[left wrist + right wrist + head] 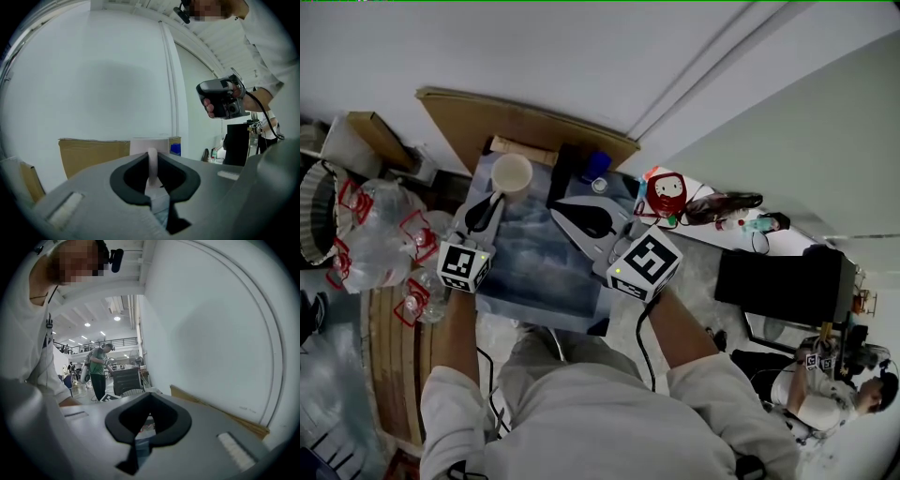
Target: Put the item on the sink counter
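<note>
Our left gripper (151, 159) is clamped narrow on the handle (152, 165) of the pale mug (512, 173), the jaws pinching that thin loop from both sides. Our right gripper (149, 397) carries nothing. Its jaws are drawn together over the middle of the counter (546, 274). The mug is at the far left corner of the counter, just short of the far edge and the cardboard sheet (478, 117) behind it. From above we cannot quite tell whether its base rests on the surface or hangs just over it.

The risk, as we judge it, lies in the grip — a handle held at one thin point lets the mug swing or tip about the jaws. This close to the far and left edges, a crooked landing could send it off the counter. Letting go before the base is flat would do the same.

The mug stands upright, its long axis vertical and its mouth upward, with the handle pointing back toward the near edge.
</note>
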The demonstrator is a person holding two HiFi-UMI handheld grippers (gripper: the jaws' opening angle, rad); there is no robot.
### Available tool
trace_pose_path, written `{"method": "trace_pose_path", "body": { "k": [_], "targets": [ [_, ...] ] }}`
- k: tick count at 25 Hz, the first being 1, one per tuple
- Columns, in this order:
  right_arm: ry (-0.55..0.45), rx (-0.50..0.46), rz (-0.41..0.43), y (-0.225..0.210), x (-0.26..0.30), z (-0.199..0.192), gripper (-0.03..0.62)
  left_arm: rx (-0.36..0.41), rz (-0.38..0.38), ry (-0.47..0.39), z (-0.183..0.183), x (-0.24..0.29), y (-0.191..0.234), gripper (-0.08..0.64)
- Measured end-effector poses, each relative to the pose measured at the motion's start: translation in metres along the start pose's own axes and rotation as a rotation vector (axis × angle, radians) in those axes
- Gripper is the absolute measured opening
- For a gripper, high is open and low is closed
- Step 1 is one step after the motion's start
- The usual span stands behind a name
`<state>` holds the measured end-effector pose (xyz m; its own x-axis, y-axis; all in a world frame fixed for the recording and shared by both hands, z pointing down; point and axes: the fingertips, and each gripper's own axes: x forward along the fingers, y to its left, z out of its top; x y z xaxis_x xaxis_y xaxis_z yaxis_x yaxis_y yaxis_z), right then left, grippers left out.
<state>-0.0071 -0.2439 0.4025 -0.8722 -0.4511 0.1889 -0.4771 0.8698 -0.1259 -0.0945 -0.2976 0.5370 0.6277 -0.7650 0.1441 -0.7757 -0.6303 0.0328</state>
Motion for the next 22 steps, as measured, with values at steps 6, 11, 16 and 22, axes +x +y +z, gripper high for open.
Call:
{"method": "trace_pose_path", "body": {
  "k": [6,11,16,22],
  "targets": [
    [0.012,0.007,-0.010,-0.008,0.004,-0.009,0.005,-0.012,0.005,0.018,-0.021,0.014,0.007,0.038],
    [0.019,0.015,-0.017,-0.016,0.007,-0.015,0.005,-0.026,0.009,0.030,-0.036,0.026,0.014,0.038],
    [0.023,0.023,-0.021,-0.022,0.015,-0.023,0.005,-0.034,0.012,0.033,-0.046,0.032,0.017,0.038],
    [0.038,0.029,-0.023,-0.026,0.020,-0.036,0.005,-0.040,0.009,0.041,-0.063,0.039,0.021,0.038]
  ]
}}
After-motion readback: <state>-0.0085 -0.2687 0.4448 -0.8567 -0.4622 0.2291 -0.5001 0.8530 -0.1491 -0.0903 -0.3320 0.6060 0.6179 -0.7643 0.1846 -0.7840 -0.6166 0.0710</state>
